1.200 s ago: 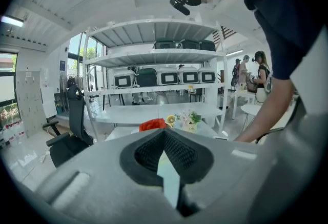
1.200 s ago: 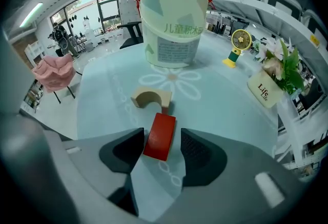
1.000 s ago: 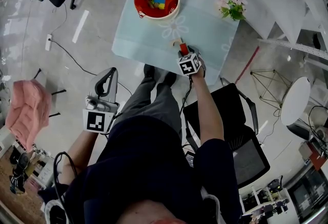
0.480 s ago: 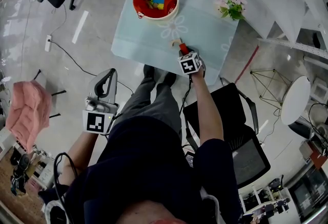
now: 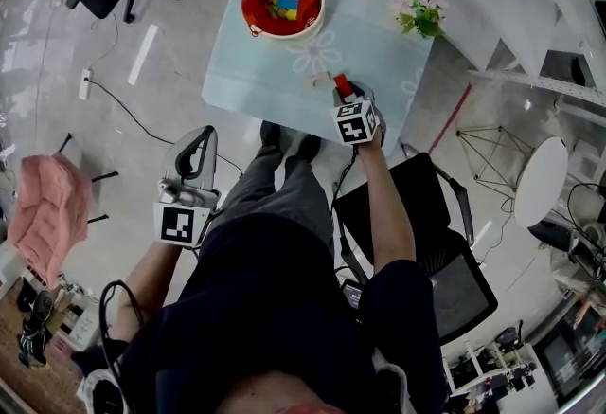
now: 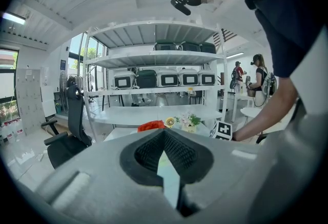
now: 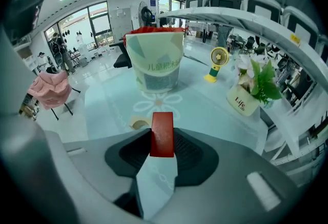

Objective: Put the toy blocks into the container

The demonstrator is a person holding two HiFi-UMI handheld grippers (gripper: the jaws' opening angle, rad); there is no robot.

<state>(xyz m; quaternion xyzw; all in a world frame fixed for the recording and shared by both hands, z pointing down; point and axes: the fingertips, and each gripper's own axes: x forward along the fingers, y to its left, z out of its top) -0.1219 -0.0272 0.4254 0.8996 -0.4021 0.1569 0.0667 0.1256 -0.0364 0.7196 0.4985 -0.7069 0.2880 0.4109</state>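
One red block (image 7: 163,135) now lifted.

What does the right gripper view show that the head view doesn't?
Only the right gripper view shows the jaws of the right gripper, which have just been closing, pinching the red block, and the print on the wall of the container. Only the head view shows the toy blocks inside it and the left gripper. Both show the table, the yellow fan and the flowers.
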